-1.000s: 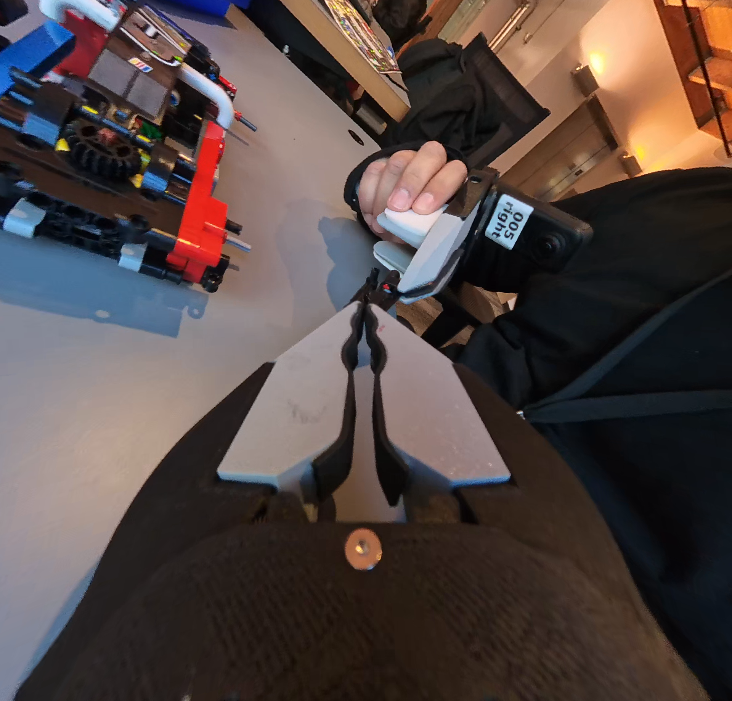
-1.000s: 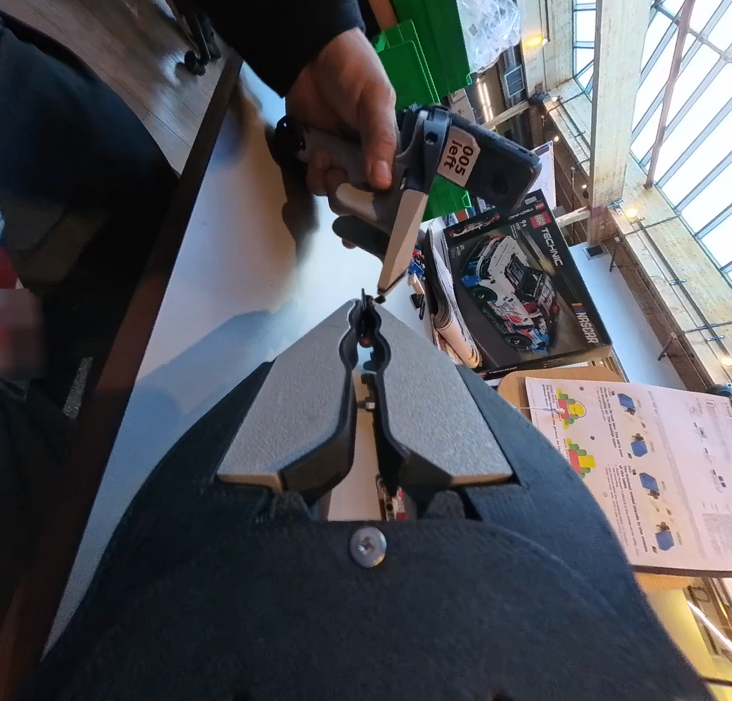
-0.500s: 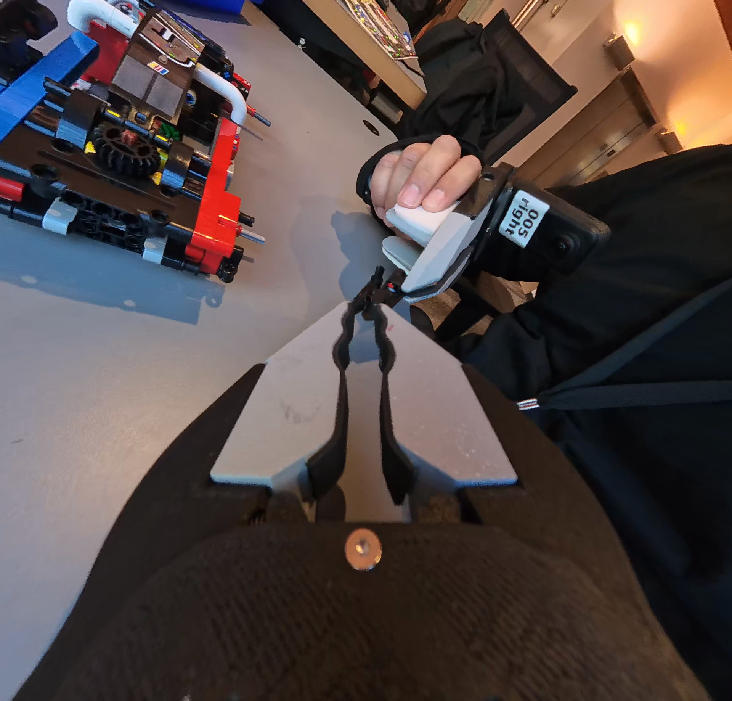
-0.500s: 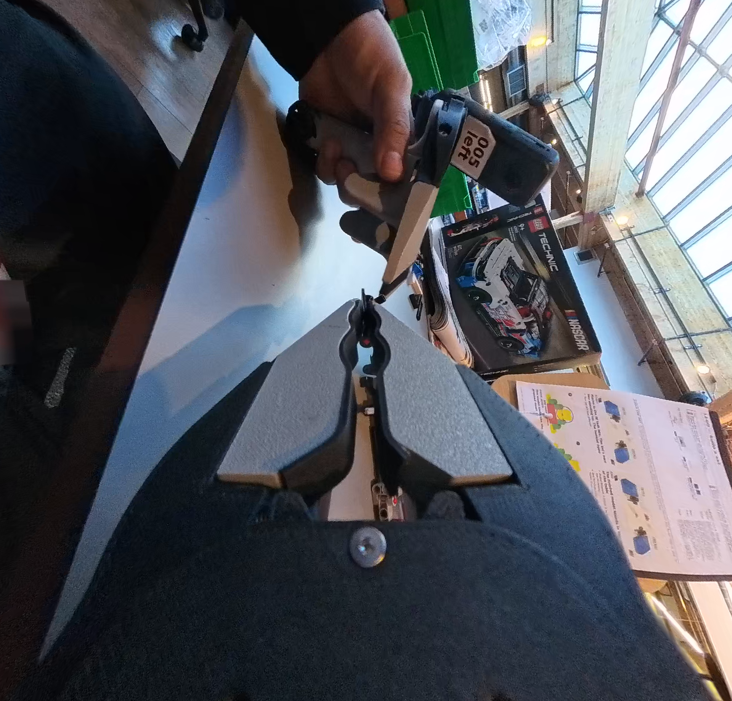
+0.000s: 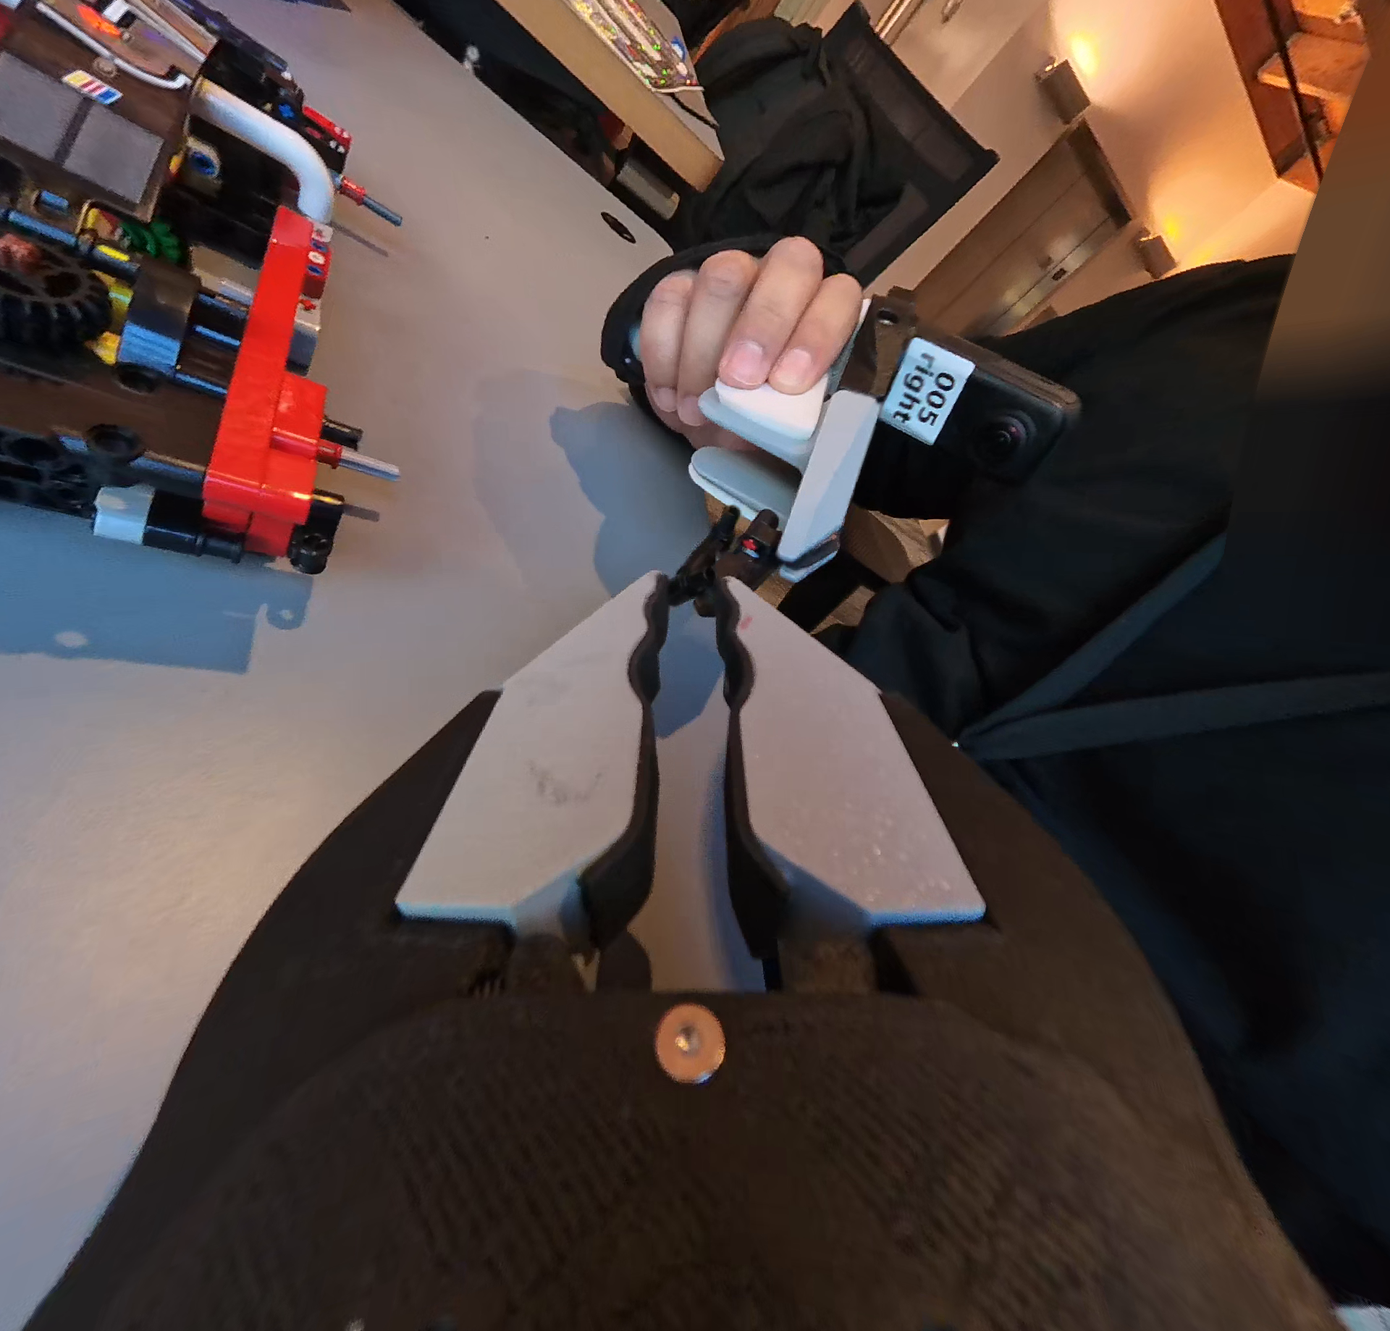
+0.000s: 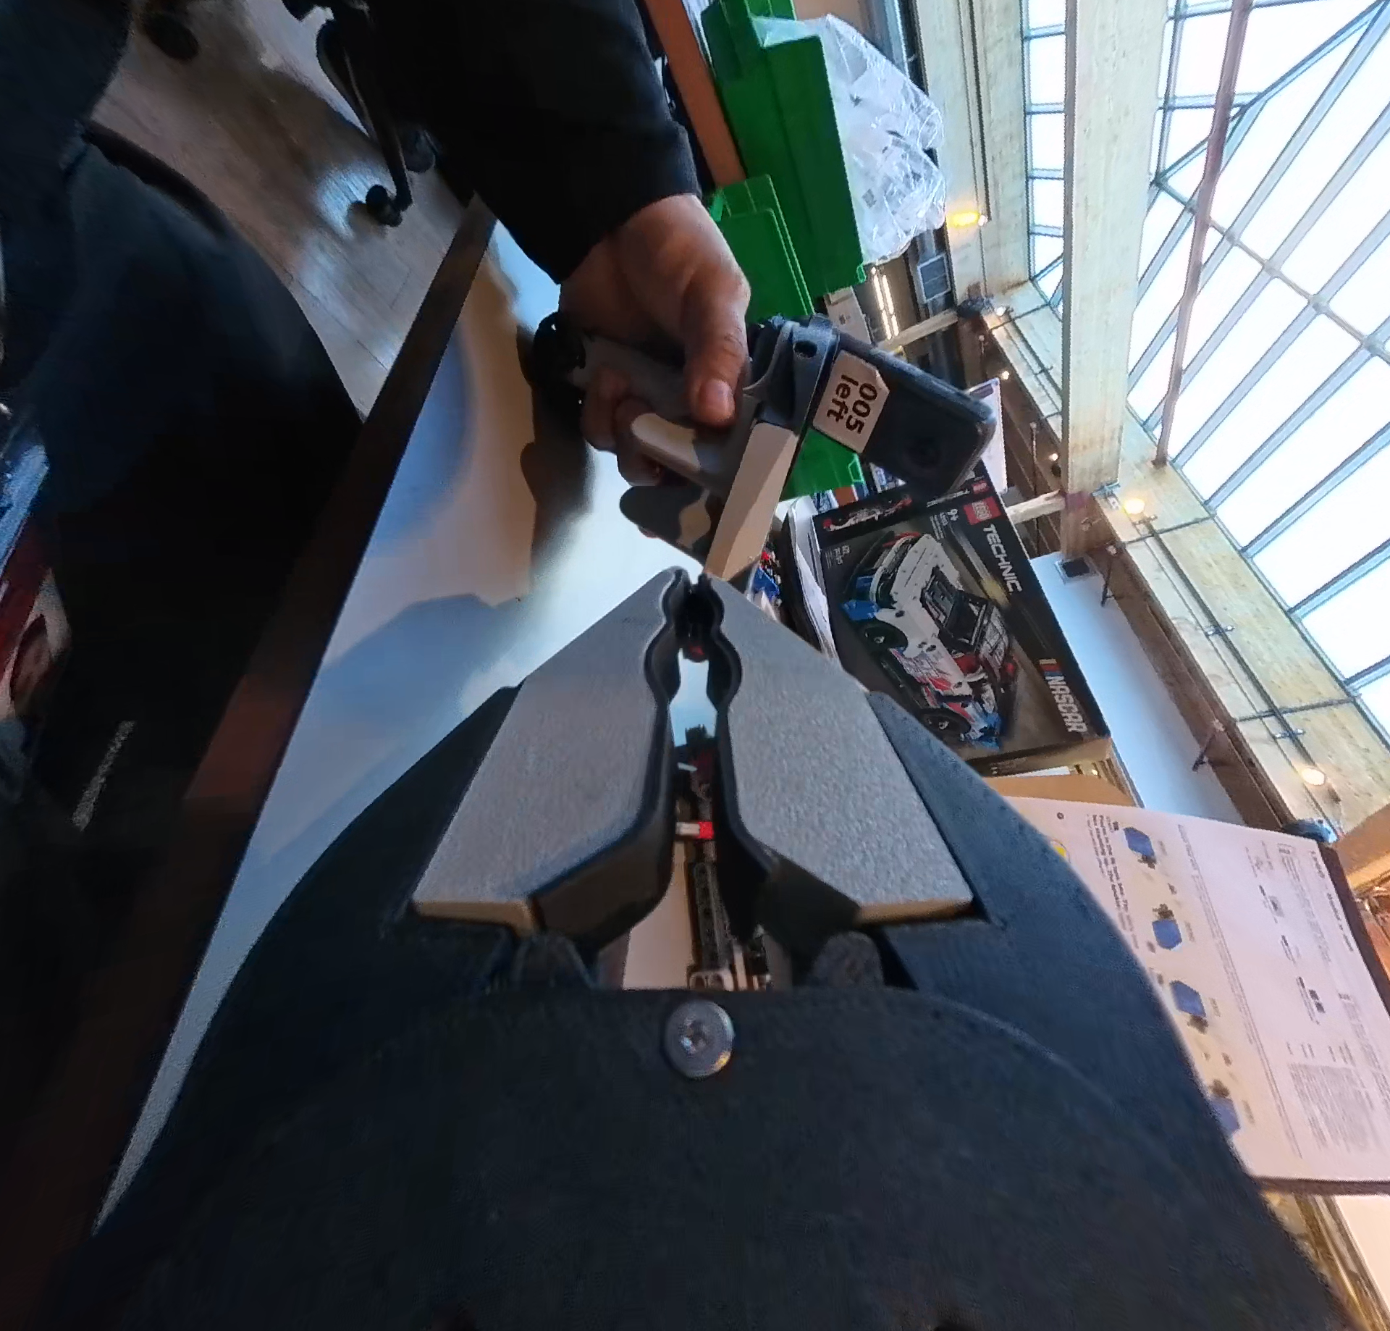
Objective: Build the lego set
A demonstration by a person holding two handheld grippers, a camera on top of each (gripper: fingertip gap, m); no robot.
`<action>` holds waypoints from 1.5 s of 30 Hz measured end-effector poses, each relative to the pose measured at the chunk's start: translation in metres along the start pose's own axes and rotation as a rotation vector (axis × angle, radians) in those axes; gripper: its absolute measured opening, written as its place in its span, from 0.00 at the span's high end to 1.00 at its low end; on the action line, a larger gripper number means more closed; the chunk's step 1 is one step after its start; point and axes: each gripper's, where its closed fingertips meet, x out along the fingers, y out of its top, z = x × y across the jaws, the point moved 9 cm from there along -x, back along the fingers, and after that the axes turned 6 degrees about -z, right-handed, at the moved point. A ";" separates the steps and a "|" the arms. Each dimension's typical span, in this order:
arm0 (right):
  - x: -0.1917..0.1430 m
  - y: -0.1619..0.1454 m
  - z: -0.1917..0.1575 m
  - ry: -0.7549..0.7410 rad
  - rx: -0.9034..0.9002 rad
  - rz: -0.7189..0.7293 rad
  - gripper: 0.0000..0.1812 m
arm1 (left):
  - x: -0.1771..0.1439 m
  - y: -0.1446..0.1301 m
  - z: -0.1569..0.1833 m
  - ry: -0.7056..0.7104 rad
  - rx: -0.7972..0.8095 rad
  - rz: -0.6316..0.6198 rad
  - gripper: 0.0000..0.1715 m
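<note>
A: Where's the piece?

B: A small black part [image 5: 707, 569] sits at the left gripper [image 5: 692, 594] tips, apparently pinched; the right gripper [image 6: 696, 603] clamps its other end.

A: Advice?

B: Keep both tips aligned, push straight.

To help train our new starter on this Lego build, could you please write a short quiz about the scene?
1. True or false: the left tool holds the partly built model.
2. What do both the left and the right tool pinch? A) small black part B) white tube C) green bin
3. What lies beside the car box in the right wrist view?
Key: 1 false, it rests on the grey table; 2 A; 3 a printed sheet.
</note>
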 end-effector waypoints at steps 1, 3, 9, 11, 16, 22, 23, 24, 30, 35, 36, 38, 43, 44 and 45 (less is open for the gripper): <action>-0.001 0.000 0.000 -0.002 0.000 0.008 1.00 | 0.000 0.000 0.001 -0.003 0.011 0.010 0.95; -0.002 0.000 0.001 -0.009 -0.003 0.015 1.00 | 0.000 0.000 0.003 -0.008 0.013 0.014 0.96; 0.003 -0.007 -0.012 0.001 -0.220 -0.097 1.00 | 0.003 -0.009 -0.009 0.050 -0.210 -0.039 0.98; 0.005 -0.007 -0.019 0.014 -0.290 -0.116 1.00 | 0.004 -0.013 -0.012 0.058 -0.271 -0.052 0.98; 0.012 -0.009 -0.033 0.014 -0.493 -0.165 1.00 | 0.005 -0.018 -0.017 0.140 -0.309 -0.092 0.98; 0.021 -0.010 -0.042 0.080 -0.654 -0.128 1.00 | 0.006 -0.028 -0.014 0.248 -0.350 -0.133 0.98; 0.022 -0.010 -0.042 0.098 -0.649 -0.136 1.00 | 0.006 -0.028 -0.014 0.272 -0.335 -0.127 0.98; 0.022 -0.010 -0.042 0.108 -0.632 -0.149 1.00 | 0.006 -0.027 -0.012 0.297 -0.303 -0.101 0.98; 0.001 -0.008 -0.034 0.209 -0.111 -0.208 0.97 | 0.002 -0.021 0.015 0.435 -0.006 -0.004 0.99; -0.013 -0.013 0.006 0.228 0.667 -0.079 0.95 | 0.009 -0.020 0.038 0.547 0.317 0.008 0.98; -0.014 -0.017 0.014 0.227 0.775 -0.055 0.95 | 0.010 -0.021 0.043 0.574 0.385 0.008 0.98; -0.012 -0.024 0.025 0.239 0.932 -0.022 0.89 | 0.014 -0.022 0.049 0.613 0.485 0.008 0.98; -0.002 -0.023 0.021 0.334 1.010 -0.038 0.78 | 0.021 -0.021 0.059 0.662 0.579 0.017 0.98; 0.000 -0.022 0.019 0.340 0.981 -0.058 0.78 | 0.022 -0.020 0.059 0.659 0.588 0.015 0.98; 0.002 -0.019 0.016 0.347 0.945 -0.076 0.78 | 0.023 -0.020 0.058 0.658 0.580 0.011 0.98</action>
